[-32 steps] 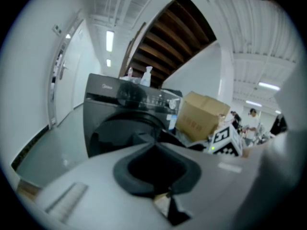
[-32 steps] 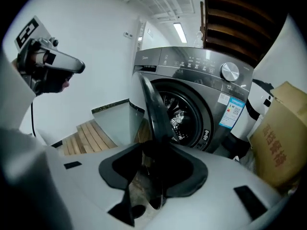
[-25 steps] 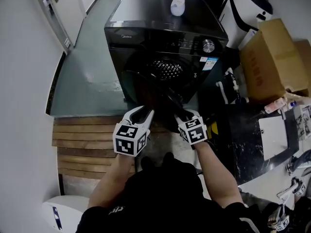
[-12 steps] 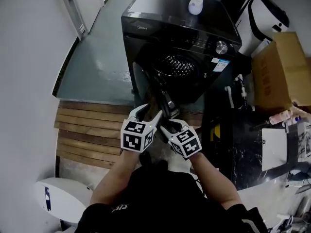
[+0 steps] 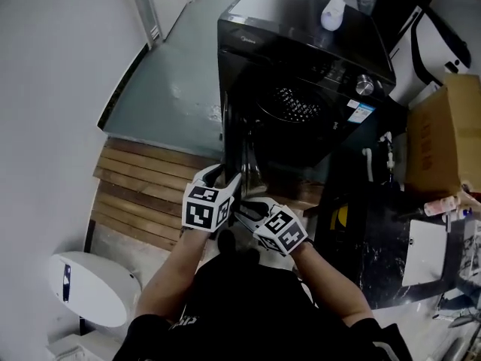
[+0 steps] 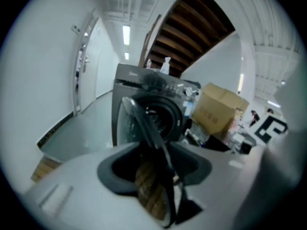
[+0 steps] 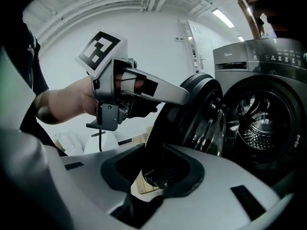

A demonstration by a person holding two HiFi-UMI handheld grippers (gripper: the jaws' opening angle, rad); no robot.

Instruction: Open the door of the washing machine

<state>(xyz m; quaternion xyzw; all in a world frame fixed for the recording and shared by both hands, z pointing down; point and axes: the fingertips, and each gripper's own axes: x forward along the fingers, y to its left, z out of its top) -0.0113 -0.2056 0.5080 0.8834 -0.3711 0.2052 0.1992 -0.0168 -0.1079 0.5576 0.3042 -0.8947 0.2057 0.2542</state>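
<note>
The black washing machine (image 5: 301,43) stands at the back with its round door (image 5: 239,153) swung wide open and the steel drum (image 5: 294,100) showing. My right gripper (image 5: 246,210) is shut on the door's dark rim (image 7: 165,143); its jaws have just been closing on that rim. My left gripper (image 5: 222,177) sits just to its left and is open. Its jaws have just been opening, and the door's thin edge (image 6: 153,138) passes between them with room on both sides. In the right gripper view the left gripper's finger (image 7: 163,91) lies against the door's outer face.
A white spray bottle (image 5: 333,10) stands on top of the machine. A cardboard box (image 5: 443,134) and a dark counter (image 5: 376,232) crowd the right side. Wooden slats (image 5: 143,190) cover the floor at left, with a white appliance (image 5: 90,288) beside my left arm.
The door has swung further open, now nearly edge-on to me. Both grippers have come back towards my body, the right one sweeping left. The left jaws have spread off the door's edge.
</note>
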